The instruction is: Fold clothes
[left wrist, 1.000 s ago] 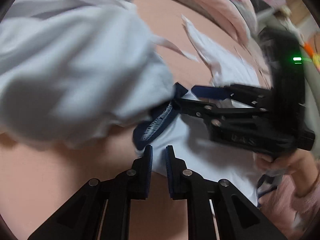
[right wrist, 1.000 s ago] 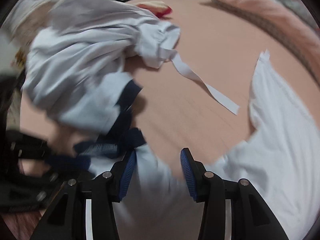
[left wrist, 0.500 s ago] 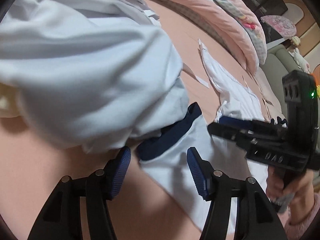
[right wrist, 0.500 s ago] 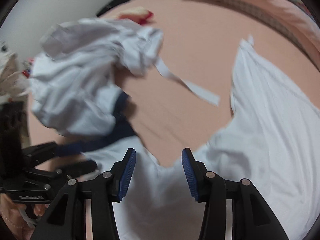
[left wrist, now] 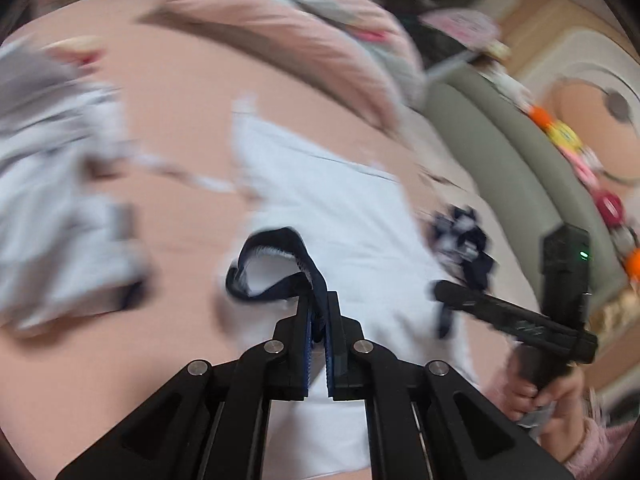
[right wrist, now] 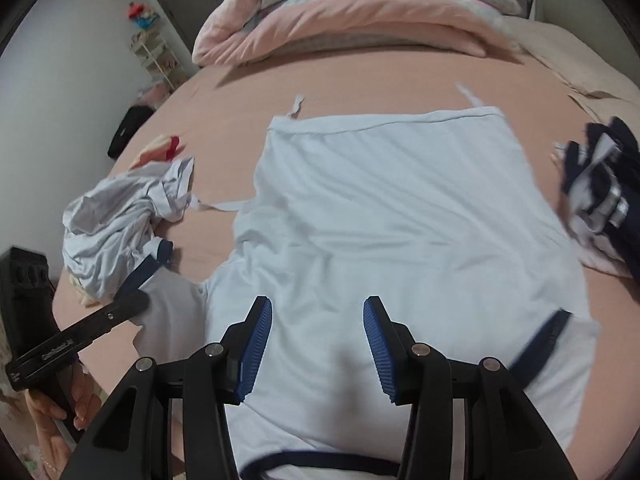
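- Two grippers, two different states: our left gripper has just snapped together on the navy sleeve cuff of the pale blue shirt, having stood apart half a second ago.
- Our right gripper hangs apart over the shirt's chest, holding nothing.
- That shirt now lies spread on the pink bed, with the crumpled garment left of it.
- We judge the sleeve fold comes next.

Pink bed, spread shirt, crumpled clothes
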